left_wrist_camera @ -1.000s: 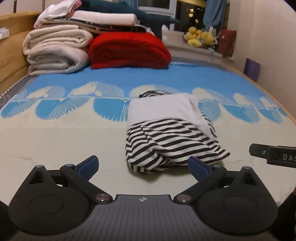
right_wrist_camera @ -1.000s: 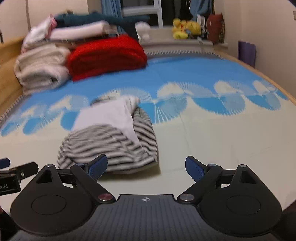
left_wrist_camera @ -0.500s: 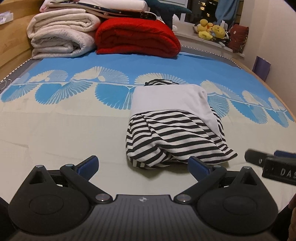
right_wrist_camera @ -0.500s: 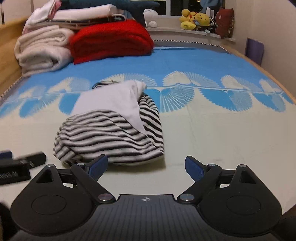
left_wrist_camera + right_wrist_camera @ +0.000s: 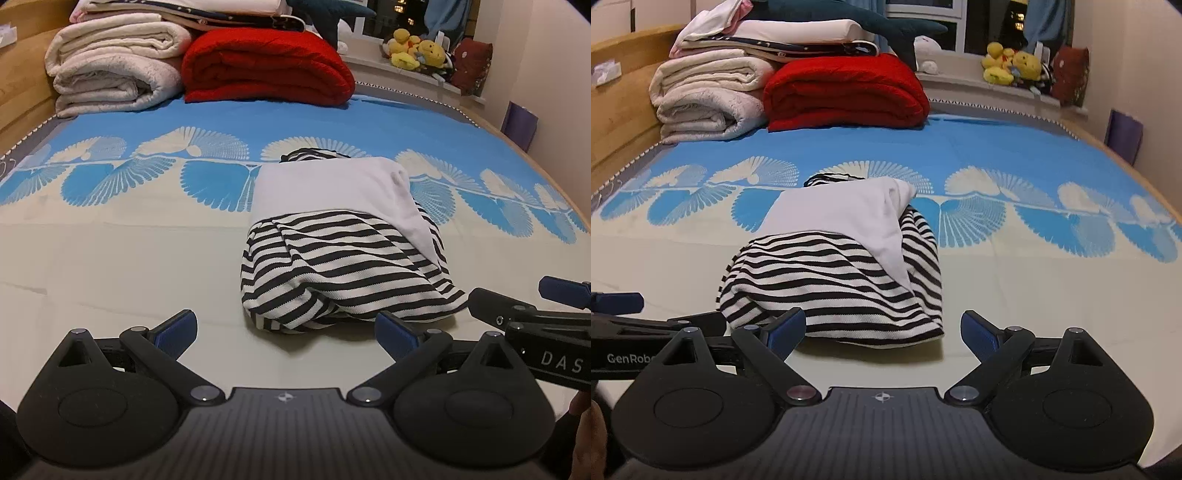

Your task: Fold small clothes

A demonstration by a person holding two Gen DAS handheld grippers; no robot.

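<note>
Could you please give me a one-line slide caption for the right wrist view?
Open right gripper poised at the near edge of a striped garment on the bed, left gripper alongside.

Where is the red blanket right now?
The red blanket lies folded at the bed's far end, centre-left in both views, right of the cream blankets.

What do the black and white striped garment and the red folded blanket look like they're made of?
The black and white striped garment looks like soft matte knit jersey, probably cotton: fine ribbing, limp folds. The red folded blanket looks like thick, fuzzy knit or fleece; its exact fibre is unclear.
</note>
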